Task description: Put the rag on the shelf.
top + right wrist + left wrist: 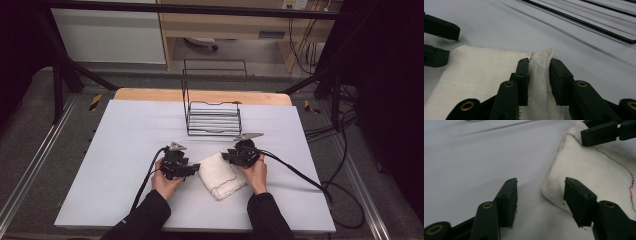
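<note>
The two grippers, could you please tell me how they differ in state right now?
The right gripper is shut on the towel's stitched edge; the left gripper is open, holding nothing. The right pinches a raised fold, whereas the left has the towel's corner between its jaws, unclamped. Both are black, held low at the towel, each in one hand.

Table sheet [125, 150] was lit evenly from overhead; surroundings were left near black. High view was soft and low in detail. In both gripper views, short soft shadows were cast on the sheet, near jaws were slightly blurred, and the far background was smeared.
</note>
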Demonstrator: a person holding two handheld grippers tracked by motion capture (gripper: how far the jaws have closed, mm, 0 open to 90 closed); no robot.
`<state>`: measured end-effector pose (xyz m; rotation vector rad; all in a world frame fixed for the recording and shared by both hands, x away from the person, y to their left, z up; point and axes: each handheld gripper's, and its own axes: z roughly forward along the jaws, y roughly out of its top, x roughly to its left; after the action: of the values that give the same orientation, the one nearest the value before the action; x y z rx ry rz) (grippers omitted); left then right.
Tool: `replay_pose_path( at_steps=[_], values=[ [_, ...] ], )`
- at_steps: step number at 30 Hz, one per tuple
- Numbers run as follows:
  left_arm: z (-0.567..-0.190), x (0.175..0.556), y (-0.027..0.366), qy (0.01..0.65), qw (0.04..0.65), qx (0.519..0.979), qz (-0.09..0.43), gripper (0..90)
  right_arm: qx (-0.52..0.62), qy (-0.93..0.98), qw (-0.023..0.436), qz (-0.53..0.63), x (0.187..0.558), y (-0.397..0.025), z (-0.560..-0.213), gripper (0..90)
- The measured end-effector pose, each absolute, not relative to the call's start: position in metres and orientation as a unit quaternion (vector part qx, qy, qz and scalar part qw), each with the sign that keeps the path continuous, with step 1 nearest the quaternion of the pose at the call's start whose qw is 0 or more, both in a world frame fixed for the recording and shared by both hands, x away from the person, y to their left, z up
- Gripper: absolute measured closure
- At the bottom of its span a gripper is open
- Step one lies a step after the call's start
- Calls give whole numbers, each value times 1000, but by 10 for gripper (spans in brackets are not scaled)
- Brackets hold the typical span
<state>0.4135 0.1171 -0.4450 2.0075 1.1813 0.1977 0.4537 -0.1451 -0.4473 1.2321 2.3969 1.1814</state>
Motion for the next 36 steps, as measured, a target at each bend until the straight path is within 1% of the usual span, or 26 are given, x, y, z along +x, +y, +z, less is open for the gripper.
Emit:
replay_pose_path(
  at_steps=[1, 2, 3, 4, 5, 6, 8, 9, 12, 14, 15, 17, 18, 20, 21, 23, 24, 25, 26, 31, 36],
  values=[
    [-445, 414, 116, 467, 390, 790, 78, 442, 417, 811, 99, 399, 454, -145, -447, 674],
    [-445, 415, 113, 474, 389, 786, 78, 481, 418, 807, 106, 404, 456, -148, -446, 643],
    [-445, 415, 113, 474, 389, 786, 78, 498, 418, 805, 108, 407, 457, -149, -445, 635],
    [-446, 416, 112, 478, 388, 785, 77, 498, 418, 805, 108, 407, 457, -149, -445, 635],
    [-447, 416, 110, 480, 389, 783, 76, 517, 419, 803, 108, 409, 458, -151, -445, 634],
    [-448, 416, 109, 481, 388, 783, 76, 544, 420, 803, 106, 410, 459, -152, -445, 624],
    [-449, 415, 107, 482, 387, 783, 78, 554, 417, 809, 103, 402, 460, -152, -447, 604],
    [-449, 415, 106, 482, 386, 783, 81, 575, 415, 813, 99, 396, 462, -152, -450, 588],
    [-449, 414, 105, 481, 387, 783, 76, 635, 414, 816, 85, 394, 465, -151, -452, 588],
    [-449, 413, 104, 480, 390, 783, 68, 688, 416, 815, 79, 395, 466, -151, -453, 598],
    [-449, 412, 103, 480, 391, 782, 67, 710, 415, 816, 78, 396, 466, -151, -453, 619],
    [-449, 411, 101, 481, 390, 782, 66, 728, 417, 815, 68, 396, 466, -151, -453, 656],
    [-449, 411, 100, 482, 390, 782, 68, 735, 417, 815, 64, 397, 466, -151, -453, 694],
    [-449, 410, 99, 482, 389, 782, 71, 743, 419, 813, 58, 399, 466, -150, -453, 704],
    [-449, 409, 98, 481, 388, 783, 74, 759, 423, 811, 55, 399, 465, -150, -453, 733],
    [-449, 408, 96, 481, 387, 783, 78, 773, 425, 811, 53, 399, 465, -150, -453, 744],
    [-449, 407, 96, 480, 388, 783, 79, 778, 428, 809, 48, 400, 465, -150, -452, 770],
    [-449, 407, 96, 480, 388, 783, 78, 778, 428, 809, 48, 400, 465, -150, -452, 770],
    [-449, 408, 97, 481, 389, 782, 75, 793, 426, 809, 53, 400, 464, -149, -452, 793],
    [-449, 408, 97, 480, 393, 781, 74, 820, 426, 808, 58, 402, 462, -149, -451, 812],
    [-449, 407, 101, 481, 414, 769, 73, 828, 421, 806, 70, 411, 458, -151, -446, 818]
  ],
)
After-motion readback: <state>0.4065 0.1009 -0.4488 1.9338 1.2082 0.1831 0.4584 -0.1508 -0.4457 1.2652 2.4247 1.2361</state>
